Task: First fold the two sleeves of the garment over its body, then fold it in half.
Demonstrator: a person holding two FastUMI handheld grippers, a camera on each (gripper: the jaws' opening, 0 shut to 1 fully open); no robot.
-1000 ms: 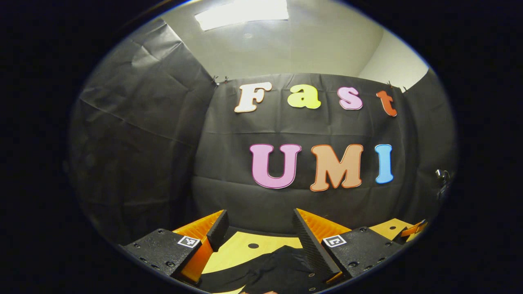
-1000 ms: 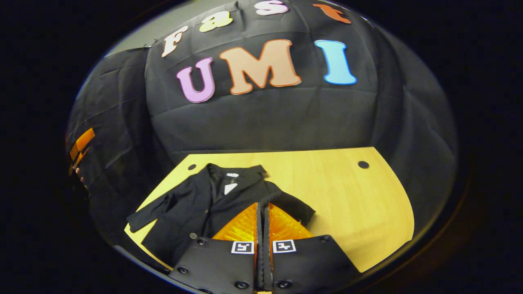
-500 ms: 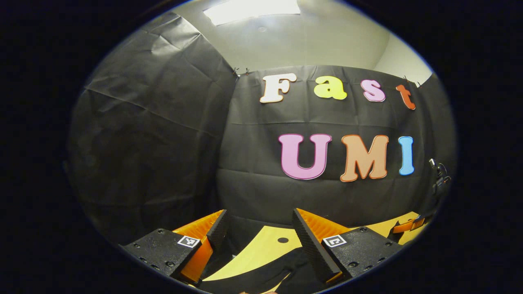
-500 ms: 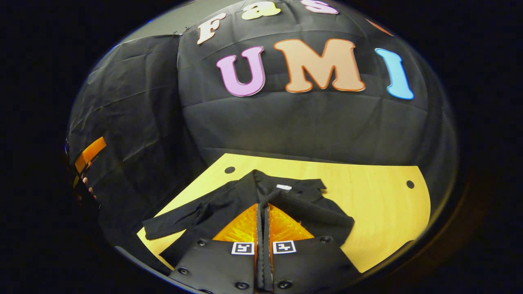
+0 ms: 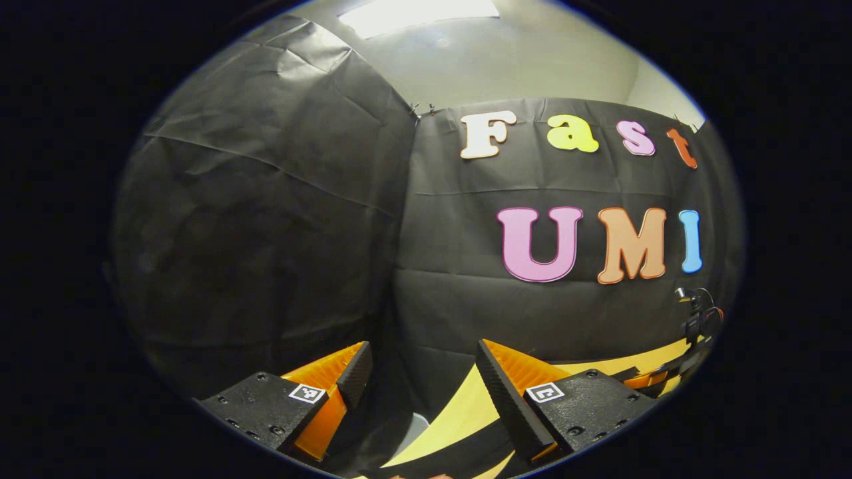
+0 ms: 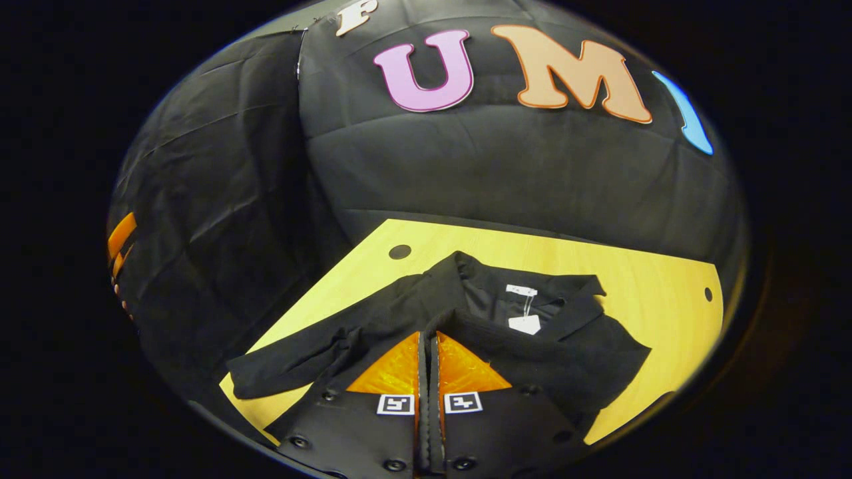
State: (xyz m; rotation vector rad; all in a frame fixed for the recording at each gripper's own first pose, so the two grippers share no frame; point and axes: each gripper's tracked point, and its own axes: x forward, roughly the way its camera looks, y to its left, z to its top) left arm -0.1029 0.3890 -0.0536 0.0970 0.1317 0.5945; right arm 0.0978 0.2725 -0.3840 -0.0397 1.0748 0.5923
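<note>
A black collared garment (image 6: 546,346) lies on the yellow table (image 6: 652,293), a white tag (image 6: 524,324) showing inside its neck. My right gripper (image 6: 428,334) is shut on the cuff of one sleeve (image 6: 506,339), which stretches from the far shoulder across the body. The other sleeve (image 6: 299,359) lies spread out toward the table's left edge. In the left gripper view, my left gripper (image 5: 426,376) hangs open above the table's corner (image 5: 466,406), holding nothing and pointing at the wall. A dark strip of the garment (image 5: 452,456) crosses below it.
The table top has a round hole (image 6: 399,251) near its back left corner and another (image 6: 707,293) at the right. Black cloth walls close in behind and at the left. The left gripper's orange part (image 6: 121,234) and a hand (image 6: 120,293) show at the far left edge.
The right gripper has drawn the sleeve from beside the body across the garment's front. The left gripper has swung left, off the garment and toward the table's corner.
</note>
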